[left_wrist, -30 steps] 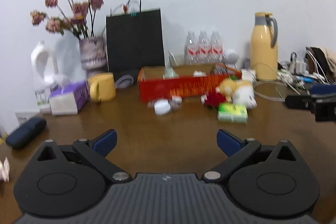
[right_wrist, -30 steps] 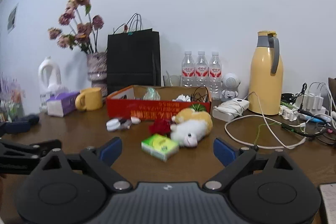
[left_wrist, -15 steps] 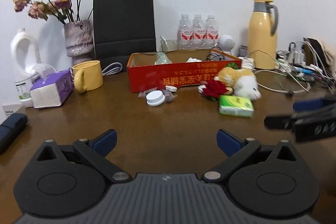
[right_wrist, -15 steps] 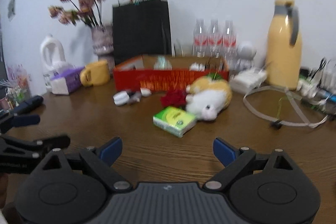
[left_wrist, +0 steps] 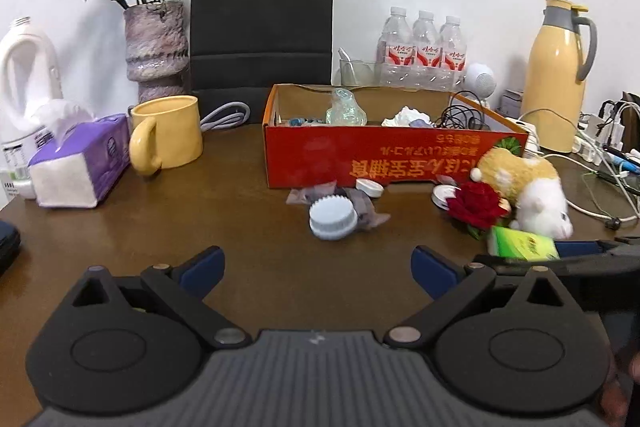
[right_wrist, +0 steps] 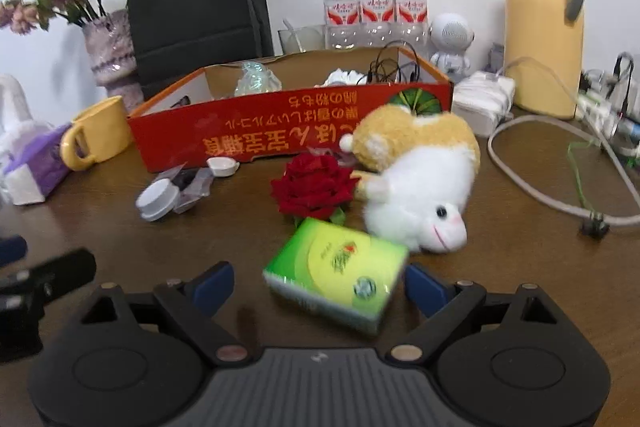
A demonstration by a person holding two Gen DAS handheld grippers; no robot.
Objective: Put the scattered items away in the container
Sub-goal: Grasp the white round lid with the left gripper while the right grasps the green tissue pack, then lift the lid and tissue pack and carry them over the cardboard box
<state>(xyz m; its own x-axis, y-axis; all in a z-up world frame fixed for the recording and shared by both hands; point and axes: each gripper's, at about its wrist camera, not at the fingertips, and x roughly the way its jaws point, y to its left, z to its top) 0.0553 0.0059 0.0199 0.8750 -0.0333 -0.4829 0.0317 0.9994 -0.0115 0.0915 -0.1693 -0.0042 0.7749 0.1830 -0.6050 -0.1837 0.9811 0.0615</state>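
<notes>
I'm lining up the first pick here: my right gripper [right_wrist: 316, 277] has its jaws spread wide, and the green tissue pack [right_wrist: 338, 281] lies flat on the wooden table [right_wrist: 500, 247] right between the blue fingertips [right_wrist: 212, 281], with neither pad pressing on it that I can see. My left gripper [left_wrist: 316, 265] is also wide open and empty, aimed at the pale round cap [left_wrist: 333, 217] on its crinkled clear wrapper, which sits apart, well ahead of the tips. The red box [right_wrist: 288, 135], my container, stands farther back with a few bits already inside; just in front of it lie the red rose [right_wrist: 314, 187] and the plush toy [right_wrist: 416, 179], close beside the pack, and a small white lid [right_wrist: 222, 165] nearer the cap. So I judge this as the approach-and-grasp step on the pack. Next I need to settle the fingers along its two long sides, close squarely, then lift clear of the rose and plush before carrying it over the box wall.
</notes>
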